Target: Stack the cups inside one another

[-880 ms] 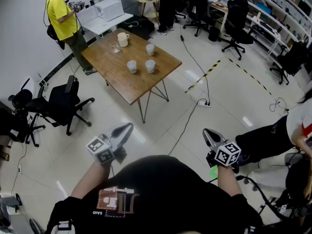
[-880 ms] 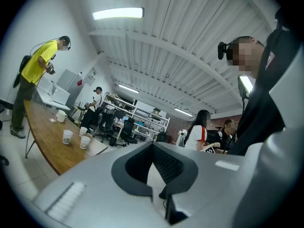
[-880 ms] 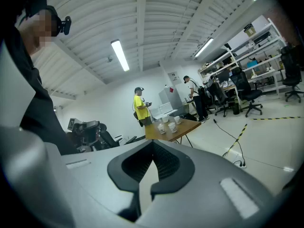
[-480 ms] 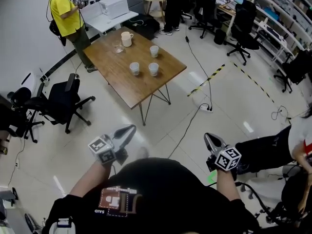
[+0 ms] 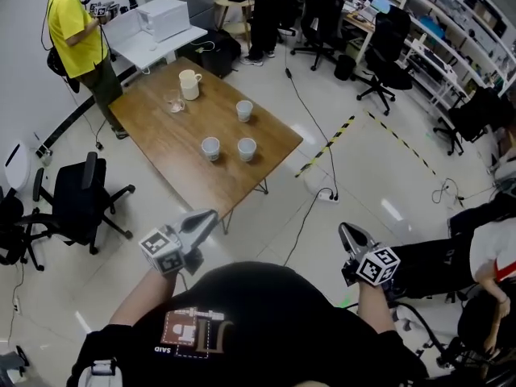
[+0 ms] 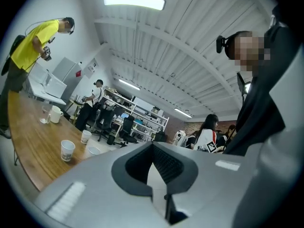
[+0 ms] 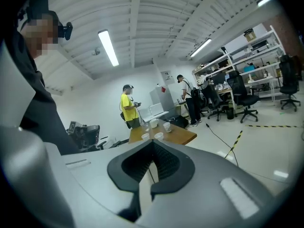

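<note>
Head view – three paper cups point(image 5: 210, 148) stand apart on the wooden desk point(image 5: 173, 156), well ahead of the person. A handled mug point(image 5: 189, 84) and a clear glass point(image 5: 172, 101) sit toward its far end. The left gripper point(image 5: 211, 214) and right gripper point(image 5: 347, 229) are held near the body, far short of the desk. The step in hand is judged to be the approach: walk to the near edge, spread one gripper's jaws before reaching, and pinch a cup wall lightly, since paper likely crushes. An office chair point(image 5: 76, 204) flanks the route on the left, a floor cable point(image 5: 310, 192) on the right.

Left gripper view – jaws pressed together, nothing between them.

Right gripper view – jaws likewise closed and empty, cups beyond.
</note>
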